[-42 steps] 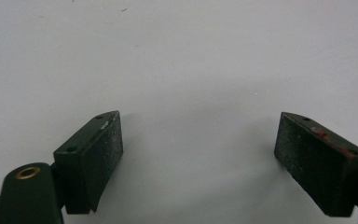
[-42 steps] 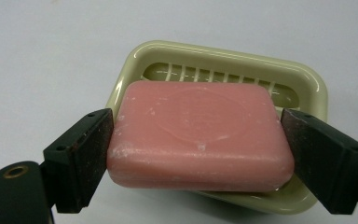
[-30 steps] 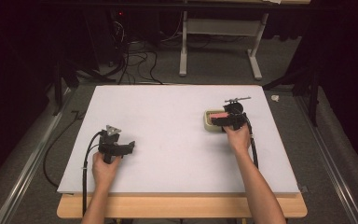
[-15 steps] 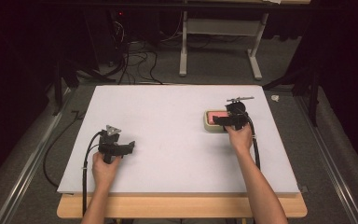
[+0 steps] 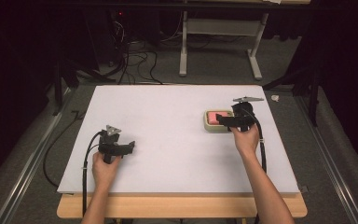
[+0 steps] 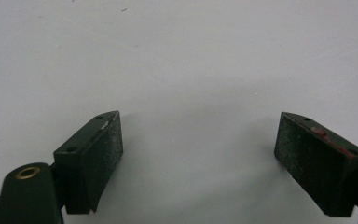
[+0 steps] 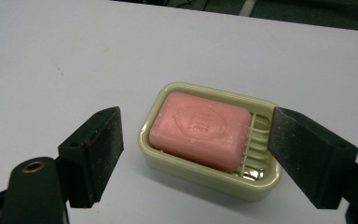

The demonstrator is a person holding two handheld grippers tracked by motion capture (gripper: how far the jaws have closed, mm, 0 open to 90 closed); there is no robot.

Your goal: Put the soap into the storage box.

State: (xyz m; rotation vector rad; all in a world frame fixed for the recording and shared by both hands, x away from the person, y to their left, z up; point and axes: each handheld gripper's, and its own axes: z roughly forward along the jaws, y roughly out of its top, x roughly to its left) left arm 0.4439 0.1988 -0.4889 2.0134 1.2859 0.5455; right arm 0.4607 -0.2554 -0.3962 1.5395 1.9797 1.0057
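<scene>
On the white counter (image 5: 177,140), toward its right side, sits a cream soap dish (image 7: 205,172) holding a pink bar of soap (image 7: 200,128). The bar lies to one end of the dish, leaving the ribbed floor bare at the other. A raised stamp marks the soap's top, too blurred to read. The right tool (image 7: 196,158) has its jaws wide, one on each side of the dish, not touching it. Well left of the dish, the left tool (image 6: 198,154) rests with jaws wide over bare counter.

Glossy cream plastic soap dish (image 7: 205,175), waxy pink soap (image 7: 200,128), matt white table (image 5: 168,121).
</scene>
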